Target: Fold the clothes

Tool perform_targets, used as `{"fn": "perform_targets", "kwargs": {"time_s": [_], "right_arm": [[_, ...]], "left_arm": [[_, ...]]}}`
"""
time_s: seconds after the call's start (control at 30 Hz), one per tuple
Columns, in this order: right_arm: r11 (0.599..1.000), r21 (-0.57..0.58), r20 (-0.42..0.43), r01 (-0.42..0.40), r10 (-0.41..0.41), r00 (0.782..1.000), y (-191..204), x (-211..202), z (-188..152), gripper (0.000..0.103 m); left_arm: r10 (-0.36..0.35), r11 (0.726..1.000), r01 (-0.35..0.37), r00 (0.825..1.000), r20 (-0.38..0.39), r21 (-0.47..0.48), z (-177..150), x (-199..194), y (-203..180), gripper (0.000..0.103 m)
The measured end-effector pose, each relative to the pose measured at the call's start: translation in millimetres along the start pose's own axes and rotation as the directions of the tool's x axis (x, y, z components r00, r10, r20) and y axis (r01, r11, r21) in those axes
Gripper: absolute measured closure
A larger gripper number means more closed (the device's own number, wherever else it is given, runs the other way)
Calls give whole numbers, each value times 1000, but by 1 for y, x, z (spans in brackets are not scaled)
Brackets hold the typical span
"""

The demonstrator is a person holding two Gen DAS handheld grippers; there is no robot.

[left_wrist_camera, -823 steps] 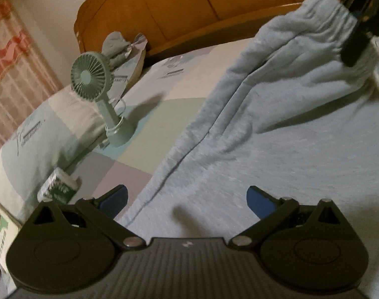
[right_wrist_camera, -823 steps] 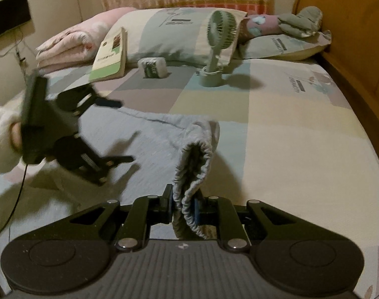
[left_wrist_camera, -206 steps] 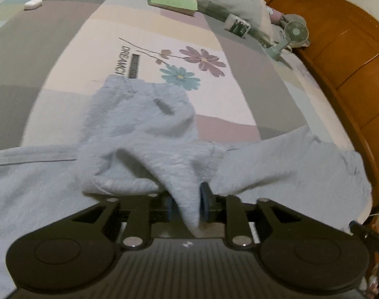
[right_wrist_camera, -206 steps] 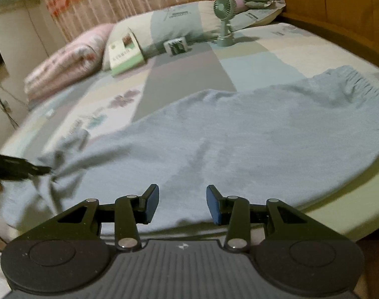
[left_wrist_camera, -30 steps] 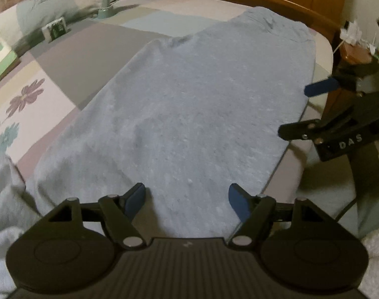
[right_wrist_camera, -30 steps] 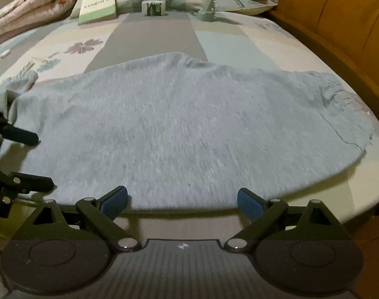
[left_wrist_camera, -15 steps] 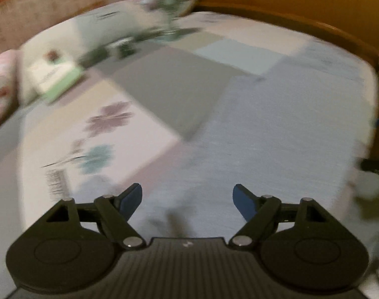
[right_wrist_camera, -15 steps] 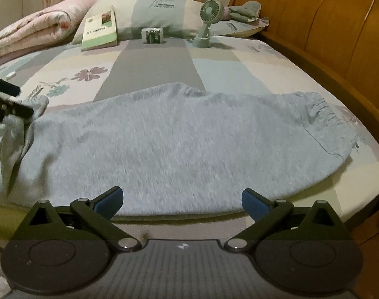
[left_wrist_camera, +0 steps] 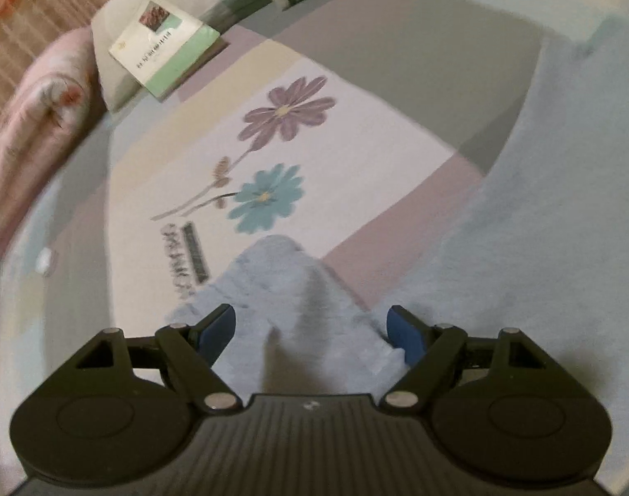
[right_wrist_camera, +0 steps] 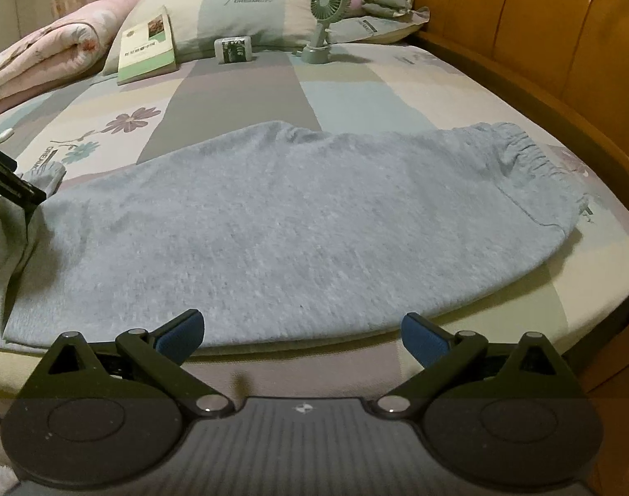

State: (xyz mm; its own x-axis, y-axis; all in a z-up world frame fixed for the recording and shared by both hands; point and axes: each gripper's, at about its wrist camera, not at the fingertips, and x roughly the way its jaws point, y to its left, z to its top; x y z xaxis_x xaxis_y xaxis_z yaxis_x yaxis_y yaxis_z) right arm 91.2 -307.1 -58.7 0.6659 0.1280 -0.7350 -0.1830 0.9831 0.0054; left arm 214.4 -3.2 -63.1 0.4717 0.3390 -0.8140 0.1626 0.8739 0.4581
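The pale blue-grey fleece trousers (right_wrist_camera: 298, 223) lie doubled lengthwise on the patchwork bed (right_wrist_camera: 240, 82); cuff-to-waist folds remain; left tool (left_wrist_camera: 310, 326) and right tool (right_wrist_camera: 302, 337) gape wide, empty.

The bed (right_wrist_camera: 459, 82) carries a patchwork sheet with flower prints. Light blue trousers (right_wrist_camera: 294, 223) lie flat directly ahead of the right gripper (right_wrist_camera: 302, 337), waistband toward the wooden frame. Farther beyond, at the pillows (right_wrist_camera: 252, 16): a green book (right_wrist_camera: 147, 51), a small packet (right_wrist_camera: 233, 49), a standing green fan (right_wrist_camera: 325, 20) and a rolled pink quilt (right_wrist_camera: 54, 45).
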Motion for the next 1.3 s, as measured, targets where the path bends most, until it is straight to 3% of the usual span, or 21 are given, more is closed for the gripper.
{"fn": "perform_targets", "kwargs": {"time_s": [0.33, 0.77, 0.97, 1.3], "right_arm": [[1000, -1, 11, -15, 15, 1000, 1, -1, 1, 0], [997, -21, 40, -68, 69, 997, 16, -9, 2, 0], [994, -59, 57, -90, 94, 994, 31, -17, 3, 0], [986, -114, 82, -125, 135, 987, 60, -33, 7, 0]], "left_arm": [[55, 997, -53, 998, -40, 57, -30, -16, 16, 21], [122, 986, -128, 990, -63, -104, -101, -50, 65, 20], [83, 970, -101, 992, -90, -219, -147, -53, 84, 19], [-67, 923, 43, 996, -50, -382, -209, -44, 87, 18]]}}
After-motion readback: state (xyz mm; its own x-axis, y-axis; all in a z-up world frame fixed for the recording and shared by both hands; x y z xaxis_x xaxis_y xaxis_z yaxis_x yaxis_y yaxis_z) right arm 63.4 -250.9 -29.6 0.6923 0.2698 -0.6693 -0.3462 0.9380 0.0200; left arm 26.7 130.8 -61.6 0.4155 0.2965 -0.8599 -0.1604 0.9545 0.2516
